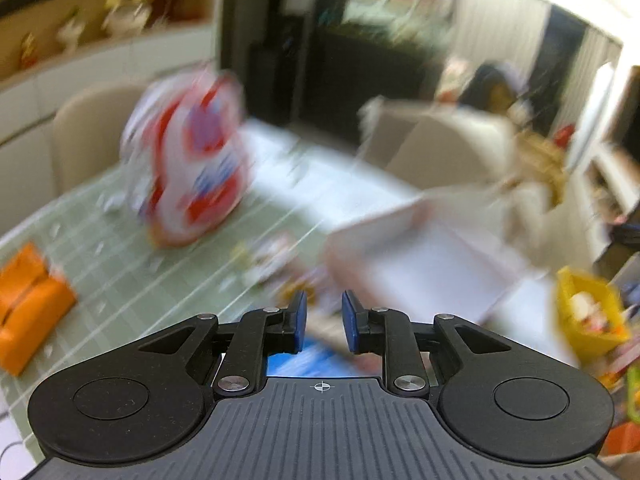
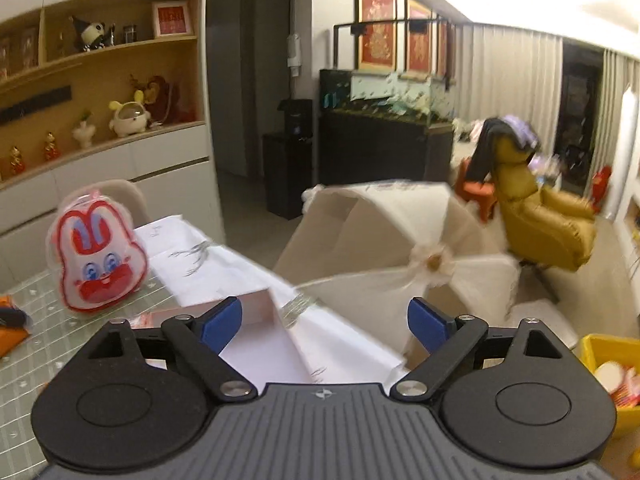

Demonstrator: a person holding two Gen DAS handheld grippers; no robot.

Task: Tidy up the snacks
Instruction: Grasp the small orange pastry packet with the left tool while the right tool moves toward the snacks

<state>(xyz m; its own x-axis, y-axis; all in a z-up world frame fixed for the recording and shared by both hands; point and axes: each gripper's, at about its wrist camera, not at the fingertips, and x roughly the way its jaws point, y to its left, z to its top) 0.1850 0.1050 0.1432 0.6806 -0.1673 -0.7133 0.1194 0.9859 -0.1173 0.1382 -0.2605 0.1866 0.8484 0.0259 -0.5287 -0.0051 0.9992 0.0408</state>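
The left wrist view is smeared by motion. My left gripper (image 1: 323, 312) is shut, its blue pads a narrow gap apart. A blurred blue thing (image 1: 304, 362) shows low between the fingers; whether it is gripped I cannot tell. Beyond lie small snack packets (image 1: 272, 264) and a white open box (image 1: 432, 264). A red and white rabbit-face snack bag (image 1: 192, 168) stands at the table's far left. My right gripper (image 2: 324, 312) hangs open above the white box (image 2: 272, 344) with nothing between its pads. The rabbit-face bag (image 2: 98, 256) is up to its left.
The green gridded table (image 1: 120, 264) carries an orange pack (image 1: 28, 304) at the left edge. A yellow bin (image 2: 612, 364) with snacks sits low on the right. Beige chairs (image 2: 400, 248) stand behind the table, shelves and cabinets beyond.
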